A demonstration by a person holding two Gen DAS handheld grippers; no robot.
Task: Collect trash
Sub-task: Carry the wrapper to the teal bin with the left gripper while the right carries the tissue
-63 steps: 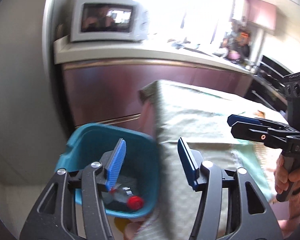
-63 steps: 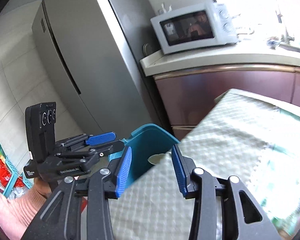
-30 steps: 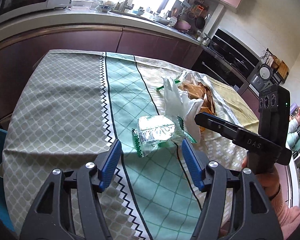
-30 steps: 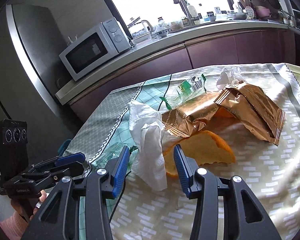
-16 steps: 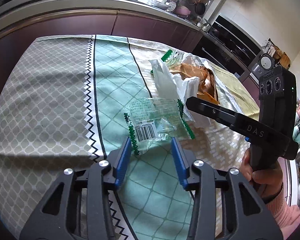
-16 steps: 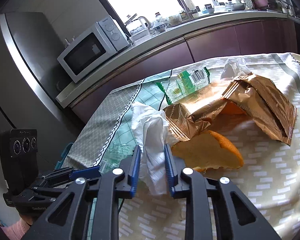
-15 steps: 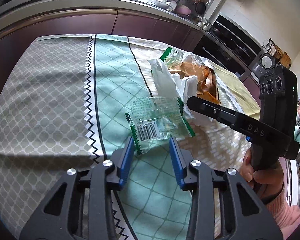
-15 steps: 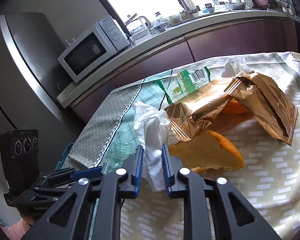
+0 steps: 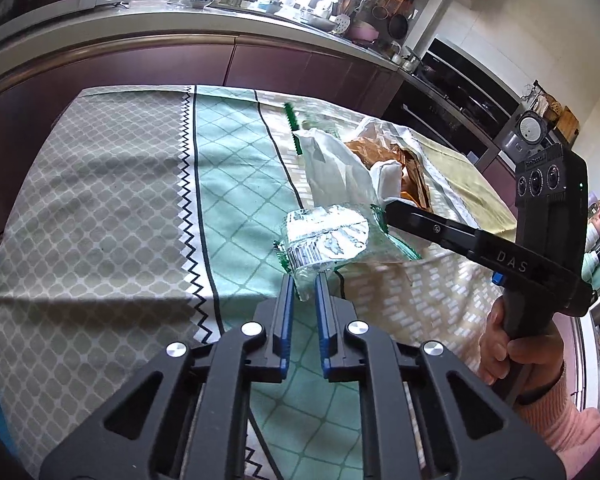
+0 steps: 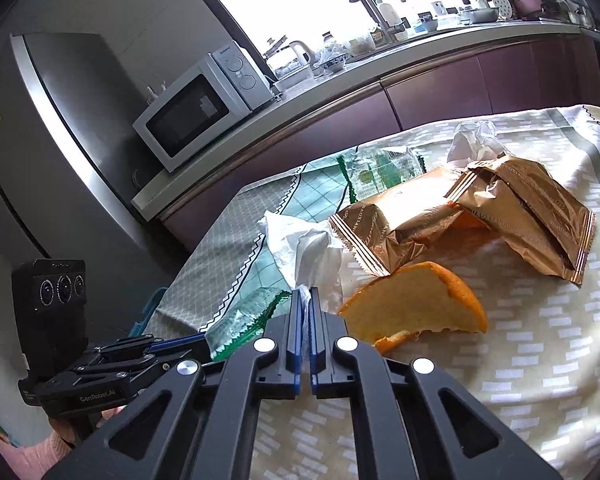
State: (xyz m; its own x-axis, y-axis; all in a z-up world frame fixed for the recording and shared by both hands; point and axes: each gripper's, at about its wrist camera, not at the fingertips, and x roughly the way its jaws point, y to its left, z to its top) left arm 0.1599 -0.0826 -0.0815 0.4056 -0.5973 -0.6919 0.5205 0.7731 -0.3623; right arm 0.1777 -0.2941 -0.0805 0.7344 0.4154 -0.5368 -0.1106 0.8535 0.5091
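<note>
Left wrist view
Left claw: the left gripper point(image 9: 302, 294), low centre of the frame, has its blue pads pinched together on the lower edge of a crinkled clear plastic wrapper with green zigzag ends and a barcode point(image 9: 326, 242).
Wrapper's place: centre of the frame, on the patterned green, grey and cream tablecloth point(image 9: 100, 216).
Right claw seen from here: the right gripper point(image 9: 388, 207) reaches in from the right edge, its tip against a crumpled white tissue point(image 9: 336, 168).
Behind the tissue: gold foil snack packets point(image 9: 380, 152), upper centre right.

Right wrist view
Right claw: the right gripper point(image 10: 305, 300), lower centre, is clamped together on the bottom of the white tissue point(image 10: 308, 248).
Just right of the claw: a curved piece of orange peel point(image 10: 416, 304), lying on the cloth point(image 10: 540, 360).
Upper right: the gold foil packets point(image 10: 480, 208), overlapping the peel's far side; a second clear green-edged wrapper point(image 10: 380, 168) beyond them.
Lower left: the left gripper point(image 10: 204, 340) holding the clear wrapper point(image 10: 248, 316).
Upper left: a white microwave oven point(image 10: 204, 108) on the counter.
</note>
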